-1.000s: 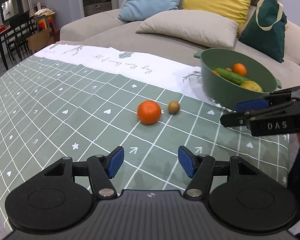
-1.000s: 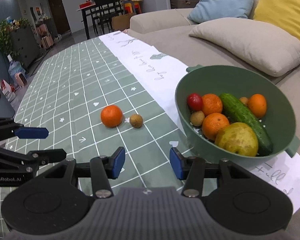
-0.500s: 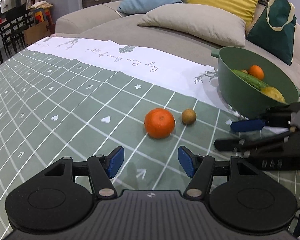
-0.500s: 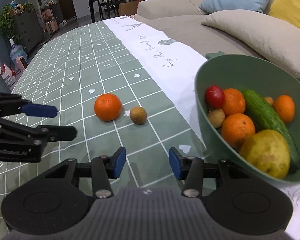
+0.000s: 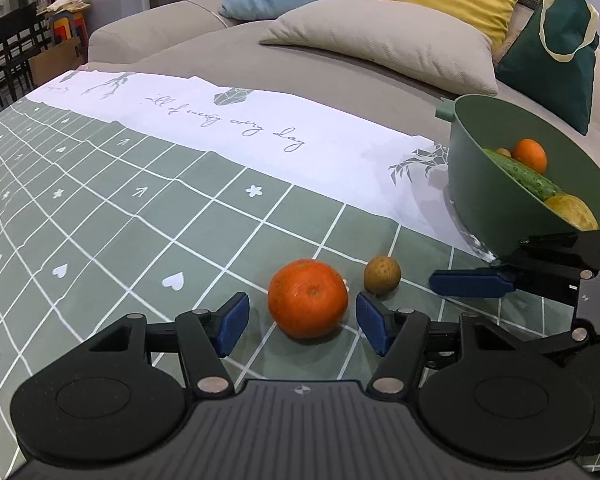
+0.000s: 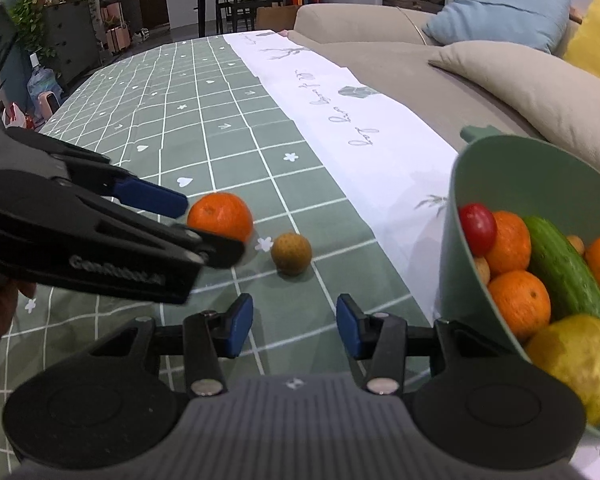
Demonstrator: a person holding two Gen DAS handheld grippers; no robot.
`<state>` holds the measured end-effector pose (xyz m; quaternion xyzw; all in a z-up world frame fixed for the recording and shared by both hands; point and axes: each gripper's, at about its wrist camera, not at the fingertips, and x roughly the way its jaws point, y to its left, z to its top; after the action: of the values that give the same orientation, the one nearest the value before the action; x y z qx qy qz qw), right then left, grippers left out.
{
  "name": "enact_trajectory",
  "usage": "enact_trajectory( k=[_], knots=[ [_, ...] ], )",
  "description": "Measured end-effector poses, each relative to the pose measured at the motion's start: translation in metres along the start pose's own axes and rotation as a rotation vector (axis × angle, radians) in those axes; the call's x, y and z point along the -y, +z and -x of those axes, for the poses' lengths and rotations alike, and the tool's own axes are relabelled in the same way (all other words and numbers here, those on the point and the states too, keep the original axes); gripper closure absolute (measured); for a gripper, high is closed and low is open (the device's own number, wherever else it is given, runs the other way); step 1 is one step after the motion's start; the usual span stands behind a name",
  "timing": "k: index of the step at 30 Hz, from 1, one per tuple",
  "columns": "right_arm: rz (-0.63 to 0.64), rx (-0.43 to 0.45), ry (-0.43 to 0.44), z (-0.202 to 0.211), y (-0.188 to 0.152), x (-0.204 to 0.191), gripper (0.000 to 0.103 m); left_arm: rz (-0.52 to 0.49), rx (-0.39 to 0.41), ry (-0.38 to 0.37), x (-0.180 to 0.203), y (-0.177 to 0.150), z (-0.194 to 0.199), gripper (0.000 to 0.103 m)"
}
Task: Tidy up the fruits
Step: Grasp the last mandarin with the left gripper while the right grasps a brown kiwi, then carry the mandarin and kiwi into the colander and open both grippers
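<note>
Bowl (image 6: 456,240) cut off at frame edge, hiding some fruit. Left gripper (image 5: 302,320), jaws open, has closed in around orange (image 5: 307,298); right gripper (image 6: 295,326) open.

Left wrist camera: rides my left tongs, low over the table, facing 12 o'clock, orange (image 5: 307,298) very near, bowl (image 5: 484,196) at 2 o'clock. Right wrist camera: rides my right tongs, equally low; bowl (image 6: 456,240) close at 3 o'clock. Shared: orange (image 6: 220,216), brown fruit (image 6: 291,254), bowl.
</note>
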<state>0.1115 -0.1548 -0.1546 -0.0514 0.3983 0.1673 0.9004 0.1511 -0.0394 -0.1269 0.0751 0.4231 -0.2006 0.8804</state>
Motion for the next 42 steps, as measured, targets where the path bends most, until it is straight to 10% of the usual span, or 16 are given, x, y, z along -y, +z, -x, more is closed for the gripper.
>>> enact_trajectory(
  k=[6,25,42],
  knots=[
    [0.031,0.035,-0.015,-0.011,0.005,-0.005,0.061,0.023,0.011,-0.044,-0.007,0.001,-0.002,0.052],
    [0.057,0.059,-0.019,-0.013,0.013,-0.005,0.084,0.041,0.009,-0.005,-0.018,-0.002,0.022,0.053],
    [-0.079,0.05,-0.049,0.126,-0.021,0.0,0.083,-0.033,0.033,-0.061,0.064,-0.047,0.115,0.053]
  ],
)
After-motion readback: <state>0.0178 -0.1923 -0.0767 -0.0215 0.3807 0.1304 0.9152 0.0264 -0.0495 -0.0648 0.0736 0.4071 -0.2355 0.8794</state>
